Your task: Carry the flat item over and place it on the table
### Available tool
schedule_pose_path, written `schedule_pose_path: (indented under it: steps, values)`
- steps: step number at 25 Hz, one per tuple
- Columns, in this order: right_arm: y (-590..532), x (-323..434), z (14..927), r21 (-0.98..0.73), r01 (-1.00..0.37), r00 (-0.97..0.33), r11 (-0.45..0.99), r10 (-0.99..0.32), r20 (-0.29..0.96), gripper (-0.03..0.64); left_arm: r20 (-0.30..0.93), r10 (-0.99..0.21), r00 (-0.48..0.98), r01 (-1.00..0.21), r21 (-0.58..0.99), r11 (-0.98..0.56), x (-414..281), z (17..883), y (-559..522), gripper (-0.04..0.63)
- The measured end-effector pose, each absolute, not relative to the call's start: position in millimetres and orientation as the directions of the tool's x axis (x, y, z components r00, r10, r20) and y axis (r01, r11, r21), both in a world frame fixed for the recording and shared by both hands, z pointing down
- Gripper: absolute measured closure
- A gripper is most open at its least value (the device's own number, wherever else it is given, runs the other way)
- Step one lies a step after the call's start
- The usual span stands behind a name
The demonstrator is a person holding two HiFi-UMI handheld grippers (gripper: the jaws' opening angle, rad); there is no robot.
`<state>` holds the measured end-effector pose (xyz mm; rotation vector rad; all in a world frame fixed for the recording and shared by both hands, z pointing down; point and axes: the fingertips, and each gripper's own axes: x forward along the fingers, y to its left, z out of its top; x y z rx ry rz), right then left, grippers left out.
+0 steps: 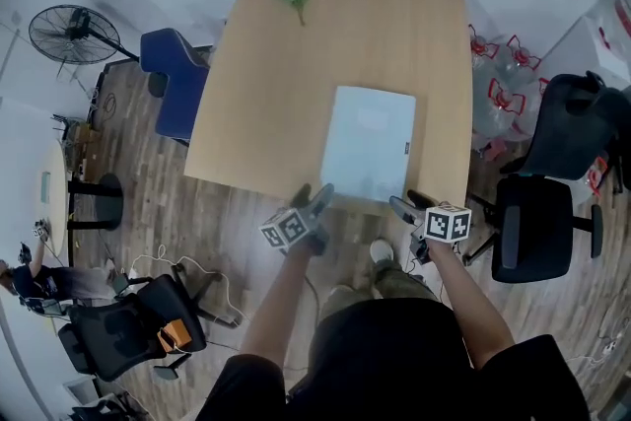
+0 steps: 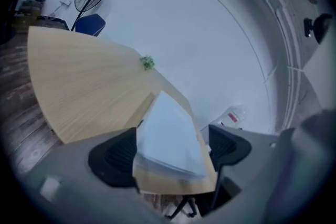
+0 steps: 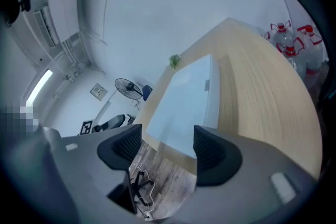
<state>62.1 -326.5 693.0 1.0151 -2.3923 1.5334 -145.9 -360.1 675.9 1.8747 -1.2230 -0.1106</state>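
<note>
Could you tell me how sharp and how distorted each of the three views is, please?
Head view: evenly lit, fairly sharp, table edges only slightly bowed. Left gripper view: soft and blurred, dark corners, the pad smeared. Right gripper view: sharper, strong fisheye bending the table's edge, dark corners too.

an office or meeting room is suggested. a large wooden table [image 1: 296, 84] is set on a wood-plank floor [image 1: 237, 212] between plain white walls [image 2: 210, 34]. black swivel chairs [image 1: 537, 222] and a blue chair [image 1: 177, 79] are placed around it. a standing fan [image 1: 74, 33] and big water bottles [image 1: 498, 79] are kept at the sides, and an air-conditioning unit [image 3: 60, 18] is mounted high on a wall.
</note>
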Motion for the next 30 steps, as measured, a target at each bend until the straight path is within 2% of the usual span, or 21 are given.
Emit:
schedule_pose_path:
  steps: [2, 4, 8, 9, 12, 15, 20, 25, 30]
  values:
    - [-303, 52, 670, -0.733, -0.598, -0.774, 0.325, -0.469, 0.424, 0.319, 0.371, -0.789, 0.489, -0.731, 0.669, -0.139, -142, 662, -312, 0.182]
    - [-280, 37, 647, -0.691, -0.599, -0.789, 0.405, -0.445, 0.424, 0.327, 0.386, -0.811, 0.439, -0.762, 0.639, -0.108, -146, 648, -268, 0.231]
    - [-236, -2, 603, -0.618, -0.556, -0.831, 0.556, -0.362, 0.421, 0.392, 0.348, -0.836, 0.425, -0.789, 0.594, -0.154, -142, 603, -213, 0.282]
    - [-224, -13, 591, -0.605, -0.537, -0.843, 0.588, -0.339, 0.418, 0.412, 0.343, -0.835, 0.430, -0.800, 0.573, -0.177, -141, 590, -202, 0.312]
    - [-193, -36, 556, -0.549, -0.526, -0.848, 0.650, -0.354, 0.394, 0.488, 0.381, -0.819, 0.429, -0.838, 0.506, -0.203, -142, 560, -170, 0.513]
    - [-179, -43, 527, -0.440, -0.599, -0.800, 0.669, -0.475, 0.367, 0.601, 0.357, -0.830, 0.429, -0.851, 0.469, -0.238, -152, 531, -150, 0.595]
    - [-164, -45, 495, -0.279, -0.666, -0.744, 0.692, -0.589, 0.315, 0.617, 0.236, -0.892, 0.386, -0.869, 0.416, -0.267, -182, 489, -138, 0.597]
    - [-165, -37, 469, -0.192, -0.728, -0.683, 0.658, -0.674, 0.282, 0.617, 0.210, -0.921, 0.329, -0.908, 0.338, -0.247, -215, 471, -132, 0.597]
    - [-170, -36, 467, -0.150, -0.776, -0.627, 0.613, -0.720, 0.298, 0.617, 0.153, -0.920, 0.360, -0.902, 0.308, -0.302, -220, 452, -130, 0.597]
